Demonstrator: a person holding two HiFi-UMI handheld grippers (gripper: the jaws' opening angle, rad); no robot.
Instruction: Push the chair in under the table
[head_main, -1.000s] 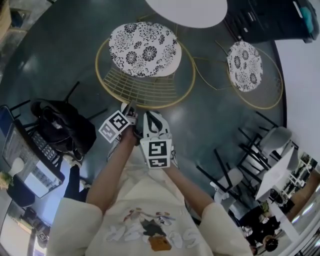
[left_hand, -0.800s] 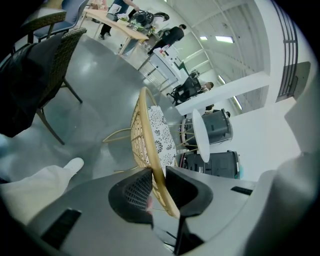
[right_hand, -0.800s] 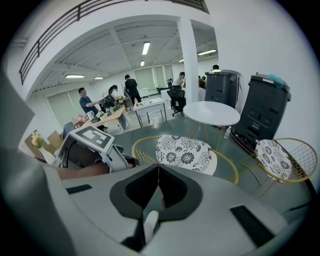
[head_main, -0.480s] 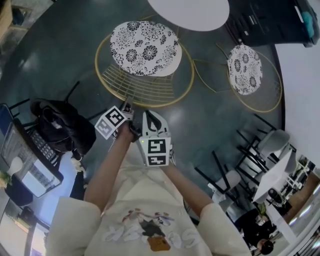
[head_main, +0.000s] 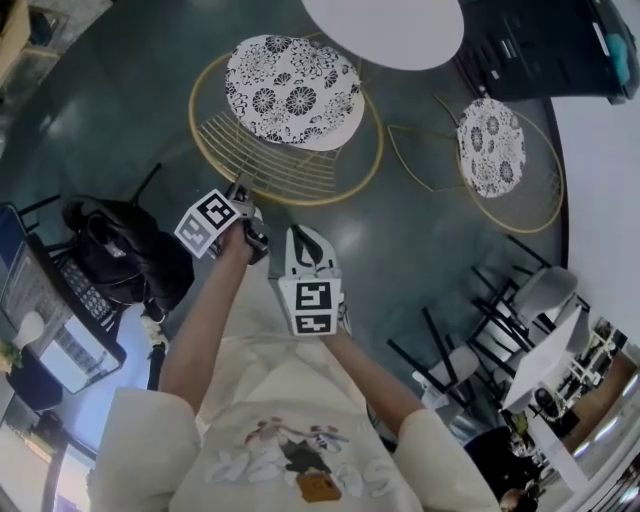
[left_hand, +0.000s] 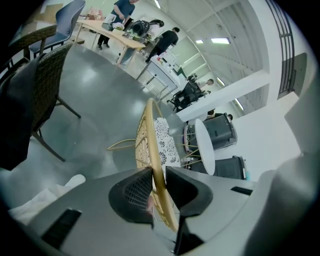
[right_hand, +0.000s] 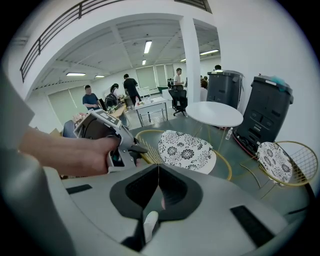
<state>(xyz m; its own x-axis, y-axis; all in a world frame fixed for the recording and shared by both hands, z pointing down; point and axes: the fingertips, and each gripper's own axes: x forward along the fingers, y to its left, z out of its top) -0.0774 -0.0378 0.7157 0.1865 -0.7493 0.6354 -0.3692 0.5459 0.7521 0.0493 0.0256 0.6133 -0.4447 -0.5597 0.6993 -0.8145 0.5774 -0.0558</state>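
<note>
The chair (head_main: 290, 90) stands upper centre in the head view, its floral cushion's far edge close to the rim of the white desk (head_main: 385, 25). Whether the seat reaches under the desk I cannot tell. My left gripper (left_hand: 159, 182) pinches the gold rim of the chair's wire back between its pads. My right gripper (right_hand: 159, 187) is pressed together on nothing, low and behind the chair.

Bare dark floor lies open left of the chair and between it and me. On the right, a second chair (head_main: 490, 145) has its gold frame just beside the first.

Since a second ago my left arm has stretched further up the frame, so the left gripper's cube now sits apart from the right gripper's.

The desk is cut off by the top edge, and the seat hides the chair's legs.
</note>
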